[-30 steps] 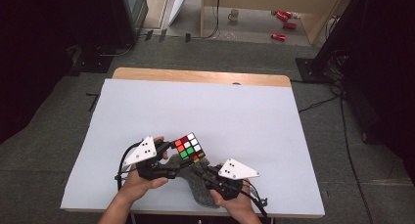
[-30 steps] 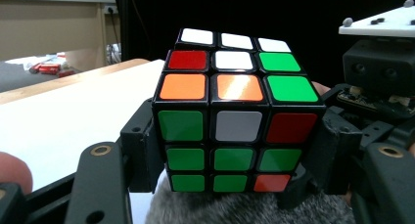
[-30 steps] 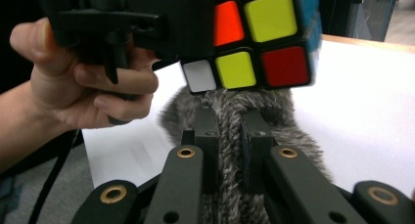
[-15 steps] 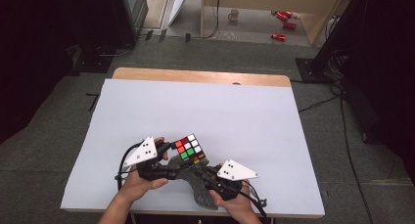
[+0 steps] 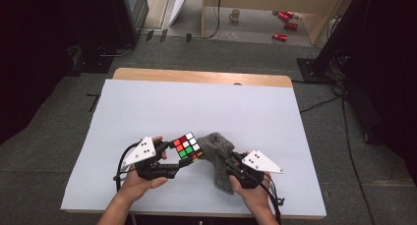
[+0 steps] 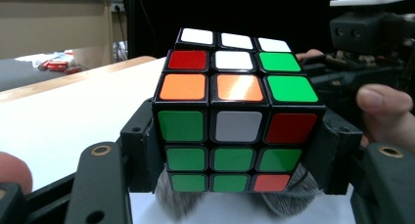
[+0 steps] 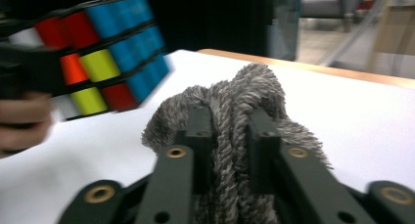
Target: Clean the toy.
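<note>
Gripping the scrambled multicoloured plastic puzzle cube (image 5: pixel 187 147) by its sides, the left gripper (image 5: pixel 183 157) holds it near-left, while the right gripper (image 5: pixel 225 162) pinches a fuzzy grey cloth (image 5: pixel 219 158) just beside.

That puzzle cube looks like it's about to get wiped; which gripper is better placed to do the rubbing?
The right gripper, probably. Its jaws are shut on the grey fuzzy cloth, which lies right beside the Rubik's cube. The left gripper is occupied clamping the cube above the table.
</note>
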`<act>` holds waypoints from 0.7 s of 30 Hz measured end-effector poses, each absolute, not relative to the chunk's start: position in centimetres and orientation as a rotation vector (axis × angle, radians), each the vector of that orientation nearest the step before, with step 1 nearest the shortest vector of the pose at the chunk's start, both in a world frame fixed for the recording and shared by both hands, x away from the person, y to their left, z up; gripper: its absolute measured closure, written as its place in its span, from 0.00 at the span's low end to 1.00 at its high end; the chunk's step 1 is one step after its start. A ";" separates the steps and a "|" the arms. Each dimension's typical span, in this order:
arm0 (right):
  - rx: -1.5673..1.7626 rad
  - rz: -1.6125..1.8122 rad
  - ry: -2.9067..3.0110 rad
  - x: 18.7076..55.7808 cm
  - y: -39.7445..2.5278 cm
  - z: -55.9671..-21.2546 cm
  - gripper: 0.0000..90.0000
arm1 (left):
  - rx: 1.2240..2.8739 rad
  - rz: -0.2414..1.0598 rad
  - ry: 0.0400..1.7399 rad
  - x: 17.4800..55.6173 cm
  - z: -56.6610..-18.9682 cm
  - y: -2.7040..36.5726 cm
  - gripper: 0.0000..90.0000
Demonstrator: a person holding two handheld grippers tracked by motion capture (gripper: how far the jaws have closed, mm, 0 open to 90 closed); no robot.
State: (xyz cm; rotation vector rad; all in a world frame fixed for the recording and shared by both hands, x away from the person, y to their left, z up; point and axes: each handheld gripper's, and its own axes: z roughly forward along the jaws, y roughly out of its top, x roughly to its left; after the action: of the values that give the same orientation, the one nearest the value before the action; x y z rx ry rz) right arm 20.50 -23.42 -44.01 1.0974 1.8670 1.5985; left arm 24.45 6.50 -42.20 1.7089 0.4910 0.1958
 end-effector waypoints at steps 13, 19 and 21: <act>1.013 1.558 1.947 20.3 -23.0 -43.2 0.29 | 1.703 0.203 0.551 24.8 -42.2 6.5 0.39; 0.919 1.533 1.996 19.4 -20.4 -43.4 0.24 | 1.708 0.209 0.581 24.7 -42.0 6.1 0.39; 0.903 1.518 2.002 19.2 -19.7 -43.5 0.23 | 1.710 0.215 0.606 24.7 -41.9 5.8 0.39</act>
State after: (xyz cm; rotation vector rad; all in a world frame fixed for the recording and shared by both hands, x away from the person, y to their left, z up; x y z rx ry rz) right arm 19.17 -19.65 -43.53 0.9029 2.0022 1.5177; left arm 24.66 5.82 -41.95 1.7102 0.6057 0.2153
